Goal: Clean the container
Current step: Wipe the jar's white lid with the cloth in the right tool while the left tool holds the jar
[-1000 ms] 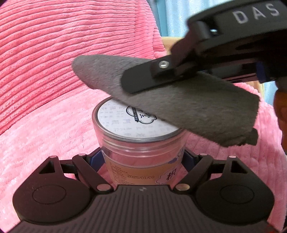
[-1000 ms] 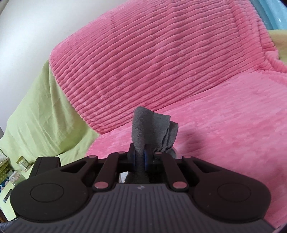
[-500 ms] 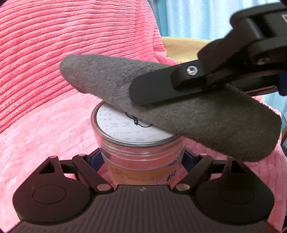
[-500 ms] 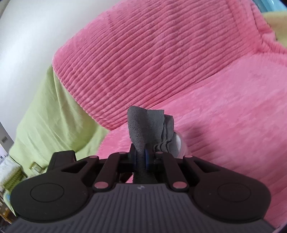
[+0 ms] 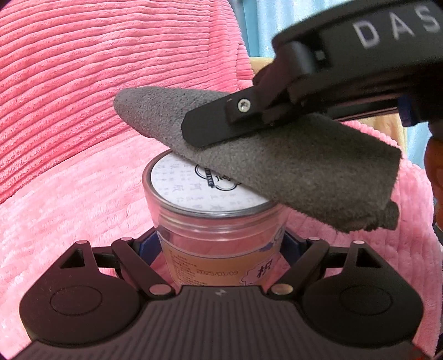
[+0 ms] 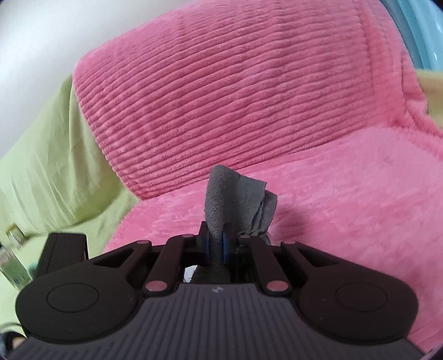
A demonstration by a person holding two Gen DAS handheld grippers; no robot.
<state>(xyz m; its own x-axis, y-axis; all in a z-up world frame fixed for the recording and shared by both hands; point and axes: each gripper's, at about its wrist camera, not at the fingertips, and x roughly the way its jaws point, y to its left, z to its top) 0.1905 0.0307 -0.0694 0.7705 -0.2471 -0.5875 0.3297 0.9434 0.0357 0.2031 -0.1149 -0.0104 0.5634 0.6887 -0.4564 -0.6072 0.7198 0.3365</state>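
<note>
Clear jar (image 5: 218,238) — grey cloth (image 5: 290,166) on lid

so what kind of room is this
Probably a living room or bedroom at home: a sofa-like seat draped in a pink corduroy throw, a green sheet beside it, and light blue curtains behind.

Even, soft daylight; strong fisheye bending at both frames' edges.
Cloth (image 6: 238,199) casts a faint shadow on the pink blanket (image 6: 346,193); the right view's left edge is blurred.
</note>
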